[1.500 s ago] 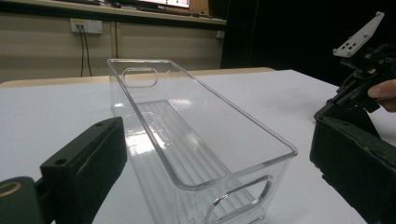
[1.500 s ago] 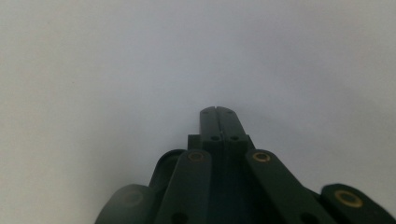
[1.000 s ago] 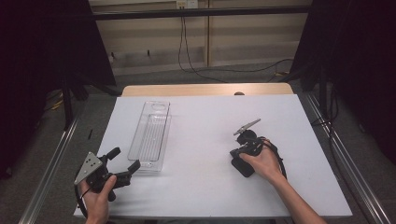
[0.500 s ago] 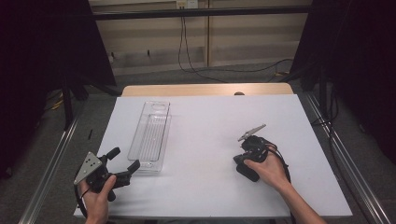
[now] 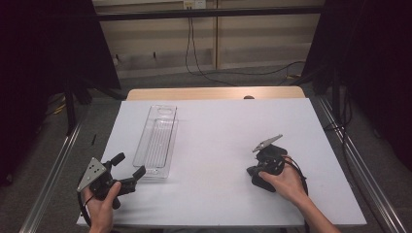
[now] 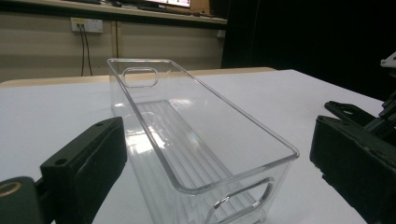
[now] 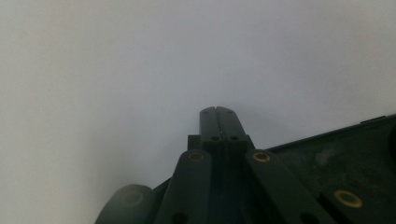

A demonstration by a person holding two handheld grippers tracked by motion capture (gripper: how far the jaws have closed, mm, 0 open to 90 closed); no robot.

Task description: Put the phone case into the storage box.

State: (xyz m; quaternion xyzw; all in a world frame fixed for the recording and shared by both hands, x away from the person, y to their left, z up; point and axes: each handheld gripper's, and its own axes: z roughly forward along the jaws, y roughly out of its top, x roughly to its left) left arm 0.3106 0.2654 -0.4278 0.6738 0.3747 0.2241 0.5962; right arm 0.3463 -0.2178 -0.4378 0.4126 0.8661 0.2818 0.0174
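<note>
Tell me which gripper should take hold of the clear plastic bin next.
Left, probably. The left gripper is open and sits just before the near end of the clear bin, which its own view shows between the jaws. The right gripper is shut and lies well off to the side on the white table.

A white tabletop (image 5: 218, 145) covers most of the high view, with a strip of bare wood (image 5: 214, 92) along its edge at twelve o'clock. Beyond it stands a beige wall (image 5: 243, 29) with a wall socket (image 5: 192, 4) at twelve o'clock, and black cables (image 5: 204, 73) hanging down to the grey floor (image 5: 87, 126). Dark curtains (image 5: 43, 58) stand at nine and three o'clock.
</note>
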